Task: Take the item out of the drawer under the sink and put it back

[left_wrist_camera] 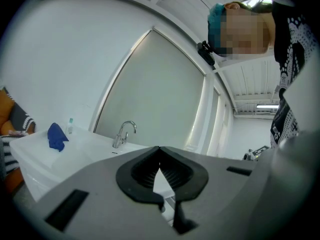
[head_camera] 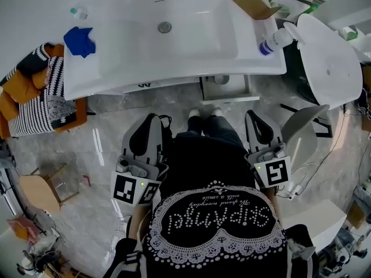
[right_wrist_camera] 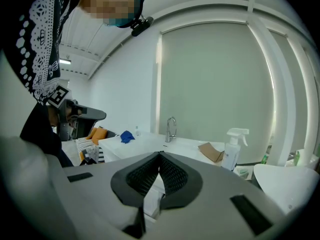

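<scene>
The left gripper (head_camera: 149,120) and the right gripper (head_camera: 256,120) are both held close to the person's body, one on each side, and point forward toward the sink (head_camera: 191,45). In each gripper view the jaws are closed, tip against tip, with nothing between them. The drawer (head_camera: 226,99) shows below the front edge of the sink and seems to be pulled out a little. Its long side runs parallel to that edge. Inside it is a round grey shape (head_camera: 221,80), but I cannot tell if this is the item or a part of the drain. The drawer lies ahead of both grippers and lower, well apart from them, slightly to the person's right. I judge the right gripper is nearer, so it would reach forward and down.
</scene>
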A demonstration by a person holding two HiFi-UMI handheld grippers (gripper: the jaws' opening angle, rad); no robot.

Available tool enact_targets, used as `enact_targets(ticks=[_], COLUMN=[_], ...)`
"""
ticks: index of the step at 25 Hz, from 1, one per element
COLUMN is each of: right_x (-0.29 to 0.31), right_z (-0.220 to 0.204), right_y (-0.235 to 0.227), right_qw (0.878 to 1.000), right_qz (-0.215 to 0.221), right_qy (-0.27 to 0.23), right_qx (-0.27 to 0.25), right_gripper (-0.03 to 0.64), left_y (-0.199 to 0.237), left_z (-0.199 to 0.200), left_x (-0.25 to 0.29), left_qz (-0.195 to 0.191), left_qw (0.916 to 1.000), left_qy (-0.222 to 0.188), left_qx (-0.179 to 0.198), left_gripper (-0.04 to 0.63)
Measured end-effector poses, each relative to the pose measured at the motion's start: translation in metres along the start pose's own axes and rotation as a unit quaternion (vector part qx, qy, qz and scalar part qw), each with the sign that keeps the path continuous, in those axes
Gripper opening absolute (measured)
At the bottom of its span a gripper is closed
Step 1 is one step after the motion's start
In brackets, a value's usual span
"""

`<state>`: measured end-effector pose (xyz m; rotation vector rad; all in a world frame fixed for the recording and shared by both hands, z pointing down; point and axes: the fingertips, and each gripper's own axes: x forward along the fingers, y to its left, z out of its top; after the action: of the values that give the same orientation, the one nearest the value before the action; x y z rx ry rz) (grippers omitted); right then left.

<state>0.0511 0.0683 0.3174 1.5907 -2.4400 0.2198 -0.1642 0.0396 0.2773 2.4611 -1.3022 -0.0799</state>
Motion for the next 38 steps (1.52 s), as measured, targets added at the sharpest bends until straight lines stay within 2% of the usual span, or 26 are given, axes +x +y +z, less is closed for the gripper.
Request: enact_targets(ticks=[19, 38], right_x=[0.002, 0.016], right_z=[-0.003, 0.000], right_y=[-0.005, 0.003], right_qw=[1.000, 1.000], right_qz=[-0.004, 0.014], right_qy=[-0.004, 0.003], right_qx=[0.010, -0.011], right_gripper=[0.018, 0.018], left_y=[-0.006, 0.008], left_z=[0.006, 0.012], left_x=[0.007, 0.005], left_qz=[-0.013, 0.002], left_qw=[0.9999, 0.9999], left_qy=[-0.003, -0.009], left_qx=[0.010, 0.012], left_gripper=[0.005, 0.005])
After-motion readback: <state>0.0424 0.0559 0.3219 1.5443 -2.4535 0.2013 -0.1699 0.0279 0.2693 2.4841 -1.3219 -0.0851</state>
